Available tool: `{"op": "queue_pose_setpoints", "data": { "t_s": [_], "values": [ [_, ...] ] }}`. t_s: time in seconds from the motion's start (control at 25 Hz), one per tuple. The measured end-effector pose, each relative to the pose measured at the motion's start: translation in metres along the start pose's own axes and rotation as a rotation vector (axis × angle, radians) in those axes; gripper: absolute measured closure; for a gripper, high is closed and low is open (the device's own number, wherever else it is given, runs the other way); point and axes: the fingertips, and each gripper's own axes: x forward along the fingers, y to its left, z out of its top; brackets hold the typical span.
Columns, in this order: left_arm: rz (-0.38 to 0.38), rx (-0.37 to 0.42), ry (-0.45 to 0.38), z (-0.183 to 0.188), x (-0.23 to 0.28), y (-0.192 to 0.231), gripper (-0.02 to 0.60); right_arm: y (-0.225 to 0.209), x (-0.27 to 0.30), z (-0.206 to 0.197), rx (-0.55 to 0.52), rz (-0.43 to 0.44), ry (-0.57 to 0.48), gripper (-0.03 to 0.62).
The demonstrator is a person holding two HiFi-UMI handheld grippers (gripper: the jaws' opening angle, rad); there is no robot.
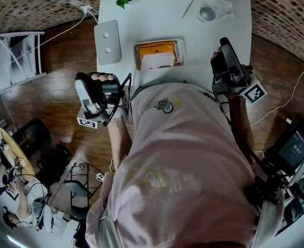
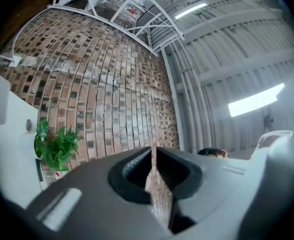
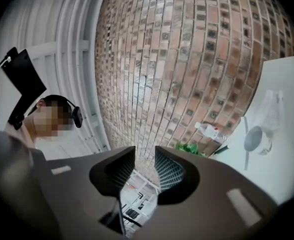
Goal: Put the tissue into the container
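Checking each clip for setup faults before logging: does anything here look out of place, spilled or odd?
Nothing is spilled or damaged. The only odd thing is the aim: the left gripper, jaws together, and the right gripper, jaws apart and empty, both face the brick wall rather than the tissue on the table.
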Motion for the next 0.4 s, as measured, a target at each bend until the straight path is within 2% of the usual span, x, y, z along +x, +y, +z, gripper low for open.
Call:
{"op": "queue_pose_setpoints", "data": {
  "t_s": [0.16,0.4],
  "values": [
    [-0.014,-0.001,0.033,-0.011,0.010,-0.010,0.551,0.006,-0.006,0.009,-0.016,-0.007,-0.023,0.484],
    [-0.030,0.005,0.044,-0.020,-0.001,-0.017,0.551,0.009,-0.019,0.004,-0.023,-0.012,-0.025,0.484]
  ]
}}
